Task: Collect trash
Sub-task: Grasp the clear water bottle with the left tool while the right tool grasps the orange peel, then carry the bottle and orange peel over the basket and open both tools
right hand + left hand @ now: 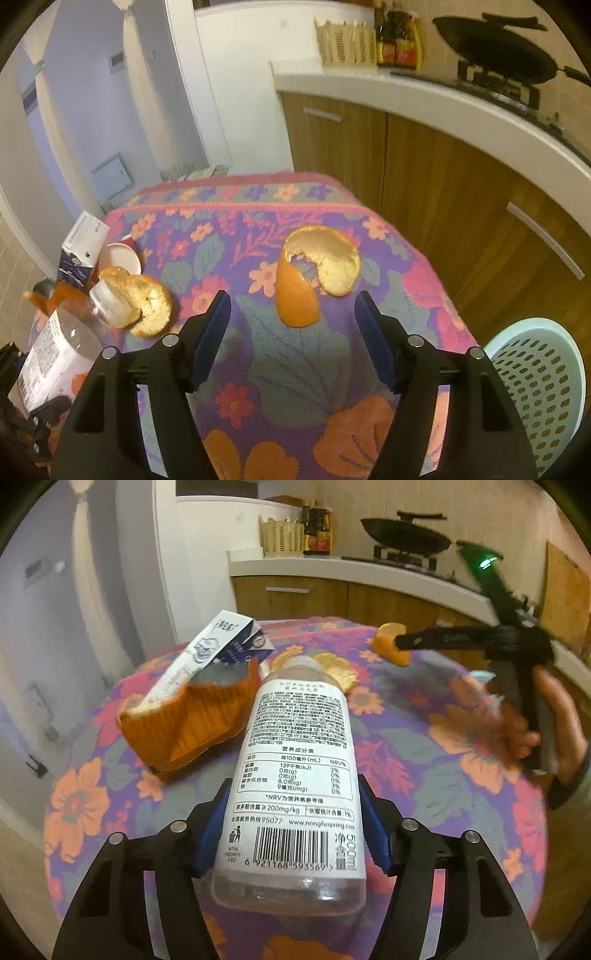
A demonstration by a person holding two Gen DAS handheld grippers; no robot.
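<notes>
Left wrist view, left gripper [295, 823] pinching a clear bottle [295, 775] lying on the floral tablecloth [424, 746], right gripper [293, 332] spread around orange peel [299, 295], blue basket [539, 391] near right.

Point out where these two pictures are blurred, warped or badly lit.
Left wrist view: the hand and right gripper smear with motion, while the bottle label stays sharp. Right wrist view: the orange peel is crisp; the counter edge bows from fisheye distortion. Both views: dim, warm indoor light and dark corners.
</notes>
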